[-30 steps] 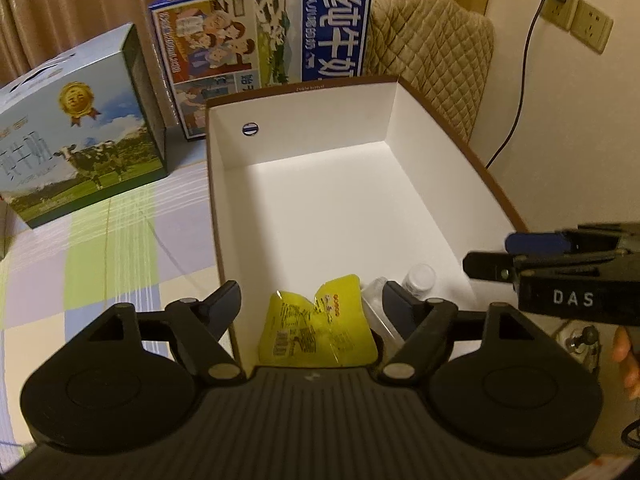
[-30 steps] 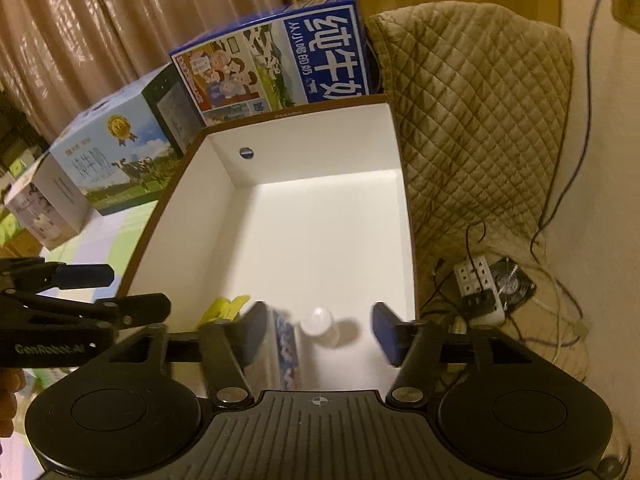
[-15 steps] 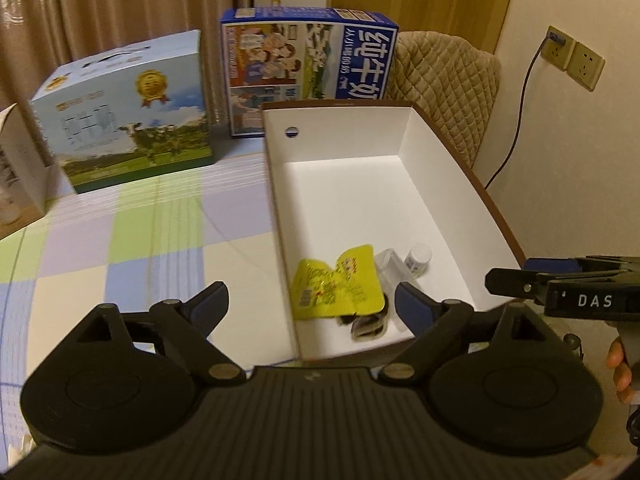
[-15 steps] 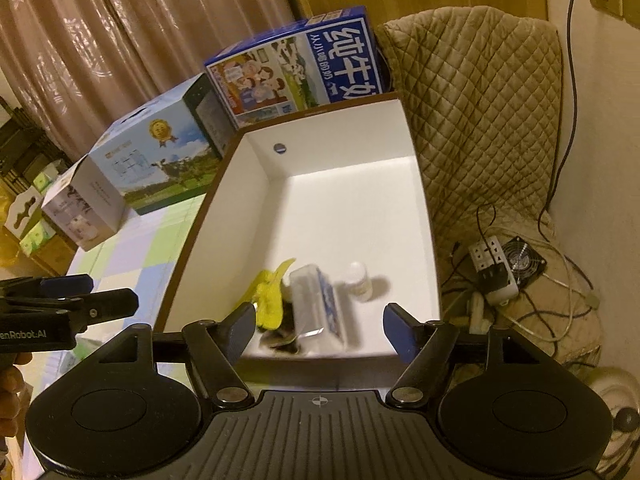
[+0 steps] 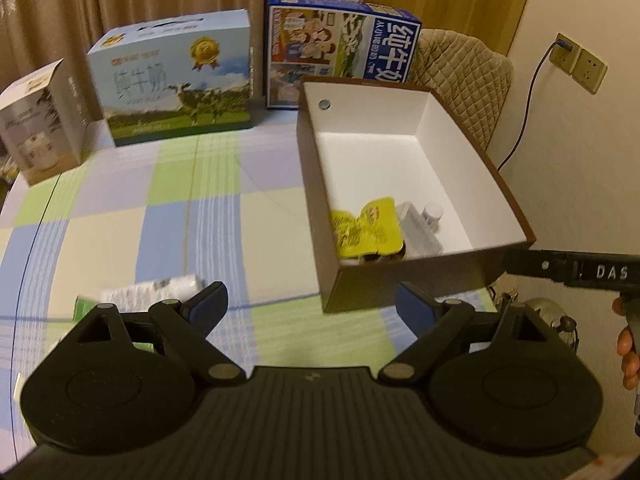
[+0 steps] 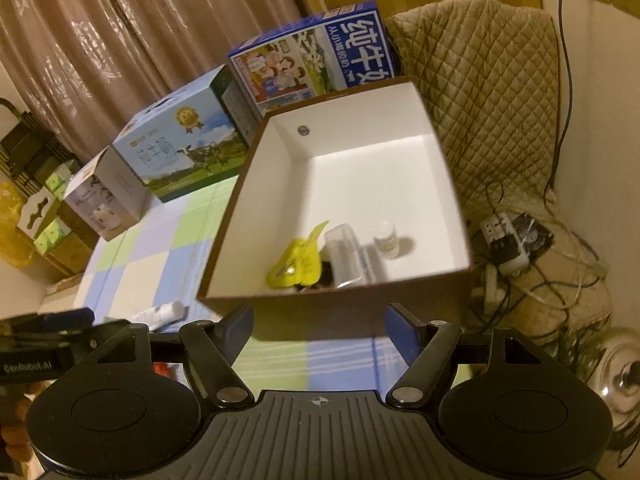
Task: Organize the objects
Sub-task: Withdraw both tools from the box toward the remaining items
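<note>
A brown box with a white inside [image 5: 420, 280] [image 6: 224, 236] stands on the checked tablecloth. At its near end lie a yellow pouch [image 5: 368, 228] [image 6: 298, 260], a clear plastic pack [image 5: 418, 228] [image 6: 346, 252] and a small white bottle [image 5: 433, 213] [image 6: 386, 240]. A white tube [image 5: 152, 292] [image 6: 160, 312] lies on the cloth to the left of the box. My left gripper [image 5: 310, 306] hangs open over the cloth in front of the box, with the tube by its left finger. My right gripper [image 6: 320, 320] is short of the box's near wall, its jaws opening and empty.
Two milk cartons [image 5: 176, 80] [image 5: 344, 48] and a small white carton [image 5: 40, 124] line the table's far edge. A chair with a quilted cover [image 6: 492, 92] stands right of the box. On the floor beside it lie a power strip and cables [image 6: 512, 244].
Both grippers have pulled back out of the box and risen, and their jaws stand wider. The box's near wall and the white tube have come into view.
</note>
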`<action>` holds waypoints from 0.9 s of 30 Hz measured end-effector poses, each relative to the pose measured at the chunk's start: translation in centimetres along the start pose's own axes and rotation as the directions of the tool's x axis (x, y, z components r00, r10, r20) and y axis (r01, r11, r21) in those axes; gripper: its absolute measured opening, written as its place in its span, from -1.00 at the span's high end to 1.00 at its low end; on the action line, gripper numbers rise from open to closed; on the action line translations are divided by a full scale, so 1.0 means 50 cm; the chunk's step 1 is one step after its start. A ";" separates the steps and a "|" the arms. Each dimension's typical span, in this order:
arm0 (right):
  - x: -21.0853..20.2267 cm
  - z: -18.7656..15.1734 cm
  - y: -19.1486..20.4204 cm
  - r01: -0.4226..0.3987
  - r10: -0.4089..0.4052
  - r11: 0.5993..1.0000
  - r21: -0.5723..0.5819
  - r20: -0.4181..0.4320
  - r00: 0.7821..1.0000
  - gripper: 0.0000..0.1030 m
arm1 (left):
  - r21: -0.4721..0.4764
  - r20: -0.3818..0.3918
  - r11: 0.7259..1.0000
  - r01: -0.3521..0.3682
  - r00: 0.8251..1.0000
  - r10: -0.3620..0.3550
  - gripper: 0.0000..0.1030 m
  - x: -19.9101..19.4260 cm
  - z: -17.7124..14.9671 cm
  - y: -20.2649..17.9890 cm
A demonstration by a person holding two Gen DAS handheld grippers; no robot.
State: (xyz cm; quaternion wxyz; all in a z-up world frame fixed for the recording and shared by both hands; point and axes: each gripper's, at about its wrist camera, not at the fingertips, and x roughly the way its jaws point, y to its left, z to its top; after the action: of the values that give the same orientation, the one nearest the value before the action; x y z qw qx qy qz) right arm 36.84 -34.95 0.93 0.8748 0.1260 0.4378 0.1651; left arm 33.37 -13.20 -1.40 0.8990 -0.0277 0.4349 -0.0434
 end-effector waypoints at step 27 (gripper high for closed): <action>0.050 -0.169 0.229 -0.141 0.124 0.983 -0.117 -0.138 0.983 -0.77 | -0.174 -0.036 0.975 -0.138 0.990 0.134 -0.72 -0.166 -0.221 0.232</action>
State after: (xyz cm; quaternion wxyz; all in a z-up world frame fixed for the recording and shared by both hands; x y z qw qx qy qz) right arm 29.38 -22.86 -1.65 0.8376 0.0880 0.4733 0.2583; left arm 20.20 -0.96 -2.82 0.8885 -0.0767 0.4488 0.0564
